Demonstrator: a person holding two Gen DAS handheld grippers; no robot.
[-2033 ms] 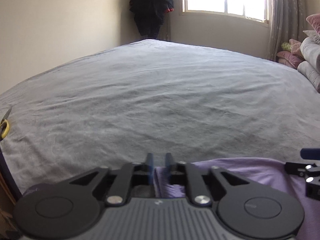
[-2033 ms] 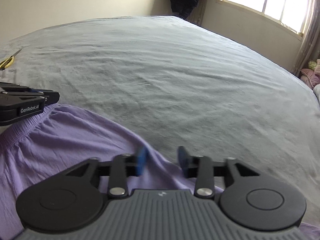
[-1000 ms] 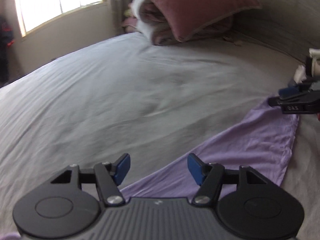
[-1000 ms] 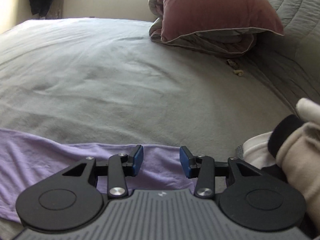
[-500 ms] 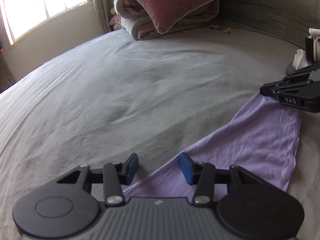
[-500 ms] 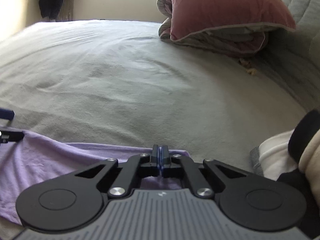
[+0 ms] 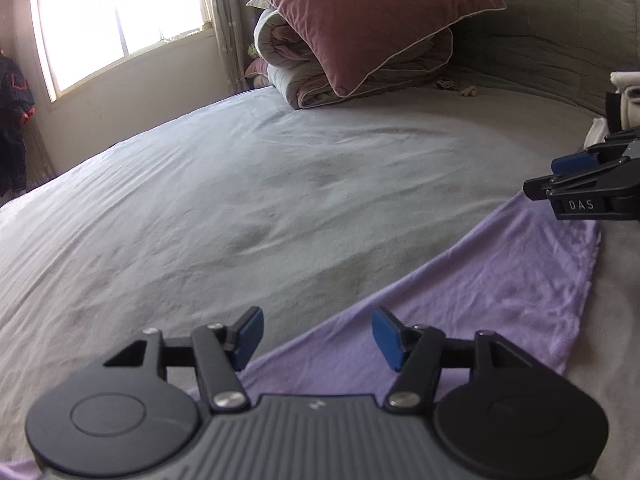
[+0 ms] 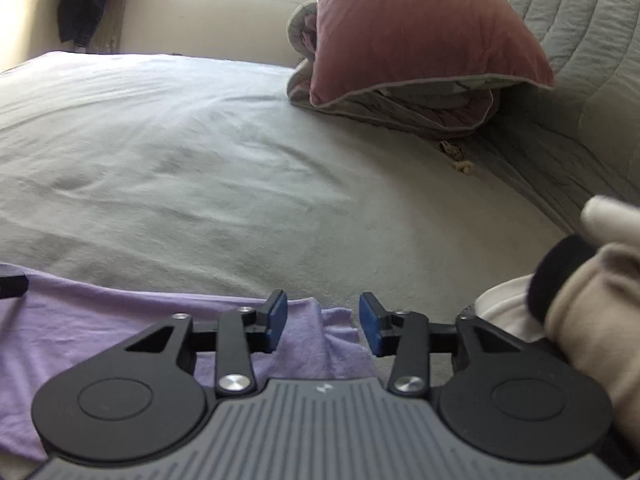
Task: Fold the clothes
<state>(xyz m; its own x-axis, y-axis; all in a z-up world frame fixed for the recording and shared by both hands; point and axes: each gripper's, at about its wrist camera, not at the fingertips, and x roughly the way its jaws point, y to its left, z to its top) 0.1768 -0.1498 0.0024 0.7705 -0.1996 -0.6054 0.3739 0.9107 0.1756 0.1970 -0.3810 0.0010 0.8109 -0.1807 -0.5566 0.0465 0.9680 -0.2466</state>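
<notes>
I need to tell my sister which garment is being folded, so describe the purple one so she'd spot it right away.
On the wide grey bed, look at the near edge, away from the dark red pillow. The purple garment lies flat there, a thin lilac piece, the only purple thing on the grey sheet.

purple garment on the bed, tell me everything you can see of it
The purple garment is thin, soft, lightly wrinkled lilac cloth lying flat on the grey bedsheet as a long strip. One end shows a stitched hem; its corner puckers between the right tool's opening jaws, unpinched. The other end lies under the left tool, also opening. What kind of garment it is cannot be told.
</notes>
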